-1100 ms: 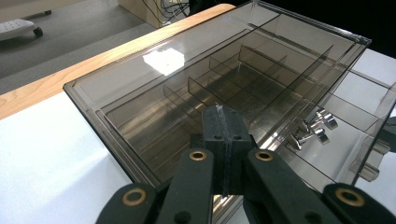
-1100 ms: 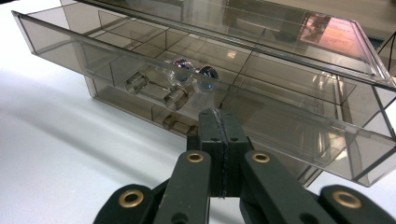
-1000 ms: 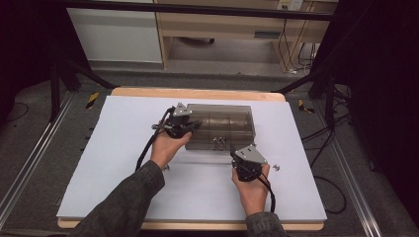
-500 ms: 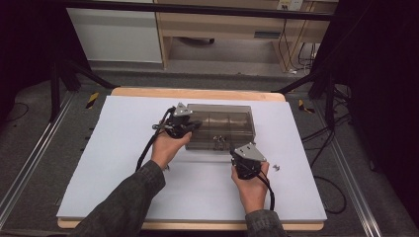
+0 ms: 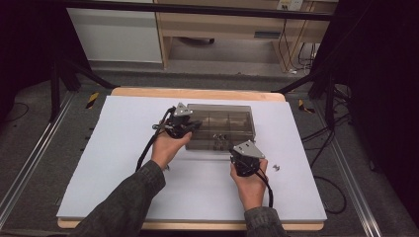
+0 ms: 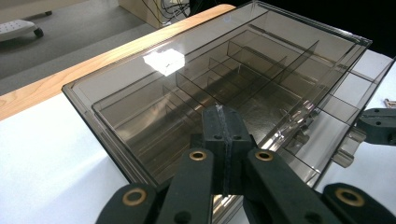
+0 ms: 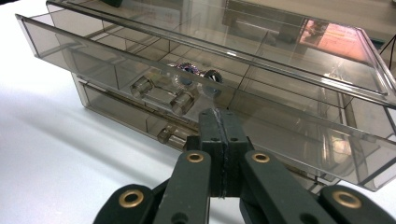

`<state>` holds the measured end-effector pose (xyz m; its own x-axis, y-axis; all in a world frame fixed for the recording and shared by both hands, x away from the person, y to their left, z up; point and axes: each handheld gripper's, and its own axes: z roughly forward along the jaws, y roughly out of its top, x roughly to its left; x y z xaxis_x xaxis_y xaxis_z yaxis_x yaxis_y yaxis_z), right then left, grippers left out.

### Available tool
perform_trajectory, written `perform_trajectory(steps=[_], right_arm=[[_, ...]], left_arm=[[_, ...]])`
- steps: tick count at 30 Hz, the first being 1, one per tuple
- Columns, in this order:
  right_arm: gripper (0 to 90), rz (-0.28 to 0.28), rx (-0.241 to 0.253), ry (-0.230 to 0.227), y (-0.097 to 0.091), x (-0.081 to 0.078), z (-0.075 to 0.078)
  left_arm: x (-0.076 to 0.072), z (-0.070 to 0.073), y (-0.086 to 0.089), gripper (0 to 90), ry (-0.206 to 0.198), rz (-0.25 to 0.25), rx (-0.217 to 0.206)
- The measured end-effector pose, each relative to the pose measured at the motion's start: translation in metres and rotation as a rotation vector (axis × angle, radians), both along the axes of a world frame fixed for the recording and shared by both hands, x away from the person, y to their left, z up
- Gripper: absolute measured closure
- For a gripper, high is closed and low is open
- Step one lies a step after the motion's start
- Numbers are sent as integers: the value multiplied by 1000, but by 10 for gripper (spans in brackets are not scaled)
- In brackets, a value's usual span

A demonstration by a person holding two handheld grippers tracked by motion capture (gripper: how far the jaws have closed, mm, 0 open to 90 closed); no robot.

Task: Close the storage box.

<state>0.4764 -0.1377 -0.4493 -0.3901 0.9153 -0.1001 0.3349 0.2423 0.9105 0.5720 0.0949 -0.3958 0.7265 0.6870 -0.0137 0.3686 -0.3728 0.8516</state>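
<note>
the left gripper (image 6: 222, 140) had its jaws pressed together on nothing, its tip over the top of the smoky plastic drawer box (image 5: 225, 126). the right gripper (image 7: 219, 140) was pinched together too, empty, just in front of the open top drawer (image 7: 187, 79) with small gears (image 7: 196, 74) inside. since a second ago almost nothing moved, so the drawer work looked paused.

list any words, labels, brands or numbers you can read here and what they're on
No text can be read in these pictures.
Smoky plastic drawer box: no label or brand visible; the bright patch on its top in the right gripper view is a blurred reflection.
Pale strip on the wooden furniture behind the table: too small to read.
Both grippers: no markings visible.
</note>
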Motion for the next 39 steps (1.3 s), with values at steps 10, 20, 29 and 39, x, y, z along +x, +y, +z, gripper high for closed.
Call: perform_trajectory(steps=[10,20,29,39], right_arm=[[900,-4,1,-4,1,7,2],[900,-8,-3,-7,4,15,2],[900,-18,7,-3,2,22,1],[900,-23,16,-3,-1,25,0]], left_arm=[[0,0,0,900,2,-4,5],[-1,0,0,900,0,-4,3],[0,0,0,900,-2,-4,6],[-1,1,0,900,-2,-6,10]])
